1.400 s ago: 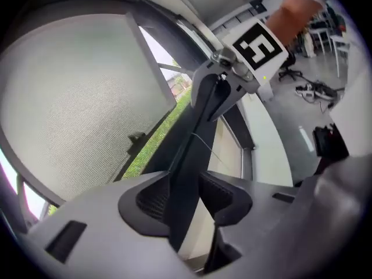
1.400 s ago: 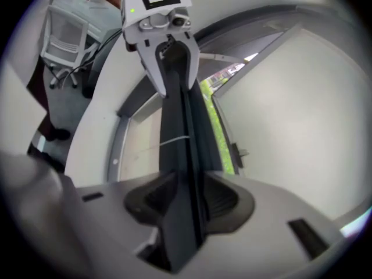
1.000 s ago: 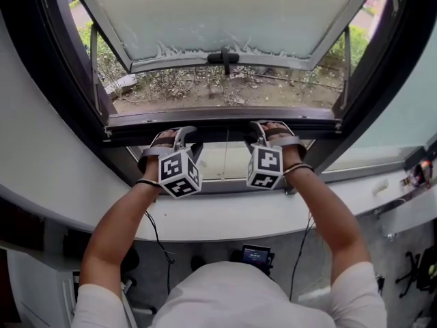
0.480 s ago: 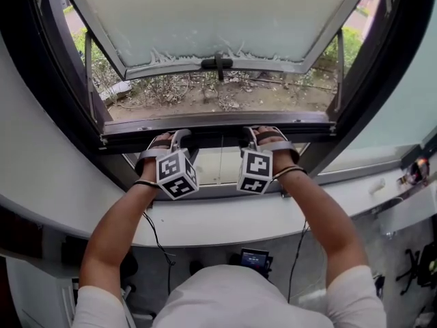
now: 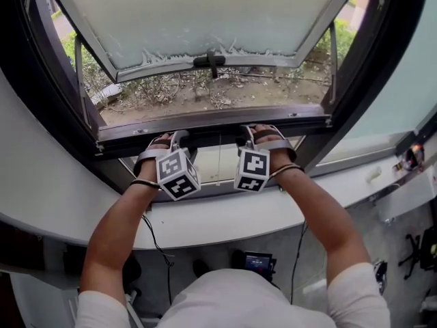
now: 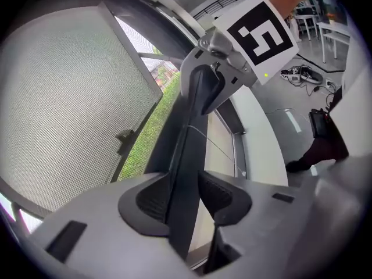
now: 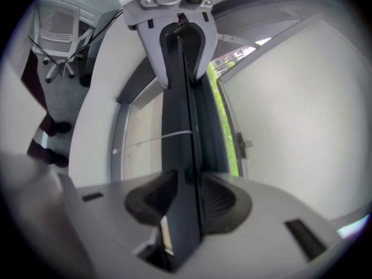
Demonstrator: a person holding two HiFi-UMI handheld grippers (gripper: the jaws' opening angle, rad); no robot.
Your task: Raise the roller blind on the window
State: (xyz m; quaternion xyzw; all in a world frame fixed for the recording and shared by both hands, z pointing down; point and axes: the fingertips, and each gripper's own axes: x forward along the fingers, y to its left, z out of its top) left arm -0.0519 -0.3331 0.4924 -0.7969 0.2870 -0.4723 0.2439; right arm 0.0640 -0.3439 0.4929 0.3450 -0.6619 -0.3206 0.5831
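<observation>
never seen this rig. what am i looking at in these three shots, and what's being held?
No robot: a person holds a claw tool in each hand. The head view looks down from a head-worn camera; the other two cameras ride on the claws, looking along their jaws. The marker cubes are part of the claws. The left claw and right claw each clamp the dark bar across the window, probably the blind's bottom rail. Beyond it the window sash tilts outward; below is a white sill.

Arms outstretched, left hand-held gripper (image 5: 180,137) and right hand-held gripper (image 5: 248,132) clamp the bar (image 5: 216,134).
</observation>
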